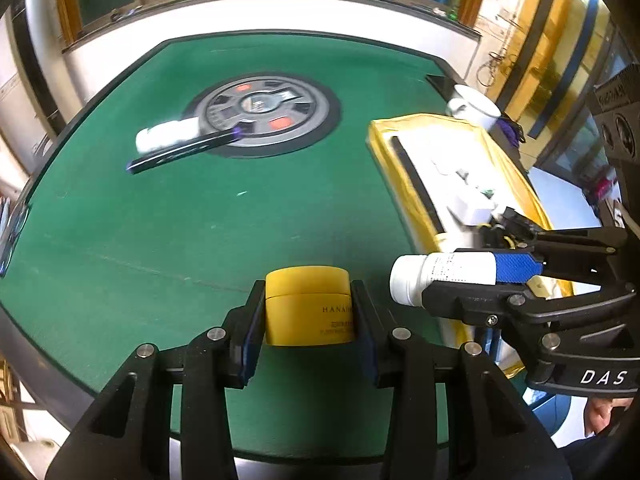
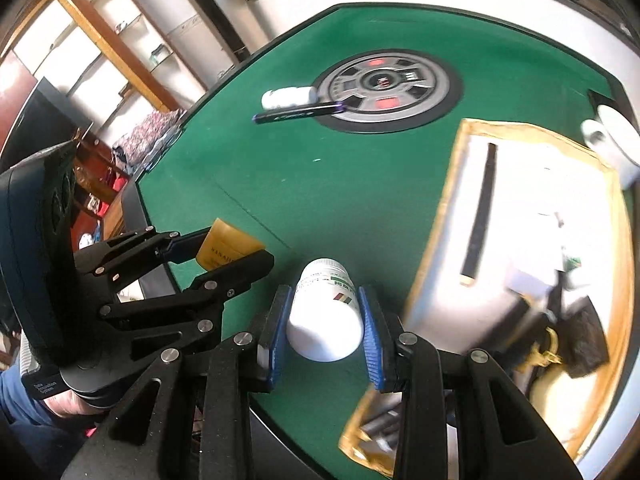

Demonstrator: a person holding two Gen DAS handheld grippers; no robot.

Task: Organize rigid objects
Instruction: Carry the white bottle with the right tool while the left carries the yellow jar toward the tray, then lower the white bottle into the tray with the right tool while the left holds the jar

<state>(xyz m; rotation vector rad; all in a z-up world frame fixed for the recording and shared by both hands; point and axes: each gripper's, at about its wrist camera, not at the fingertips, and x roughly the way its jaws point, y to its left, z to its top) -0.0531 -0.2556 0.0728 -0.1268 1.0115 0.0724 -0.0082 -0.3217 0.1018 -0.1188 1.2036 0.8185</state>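
While left tongs (image 1: 308, 312) clamp yellow jar (image 1: 308, 304), right tongs (image 2: 324, 328) clamp white bottle (image 2: 326, 316) (cap outward).

On the table (image 1: 120, 220), the round centre panel (image 1: 264, 112) anchors the scene: a bottle (image 1: 166, 134) and a flat bar (image 1: 180, 152) lie at its left edge, while a tray (image 1: 400, 184) sits well to its right, a cup (image 1: 474, 108) just behind the tray.

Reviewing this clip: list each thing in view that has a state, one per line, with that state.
Left gripper: shut on round yellow plastic jar, lid on, held upright.
Right gripper: shut on white plastic pill bottle, capped.
Second white bottle: lying on green felt table.
Yellow-rimmed tray: partly filled.
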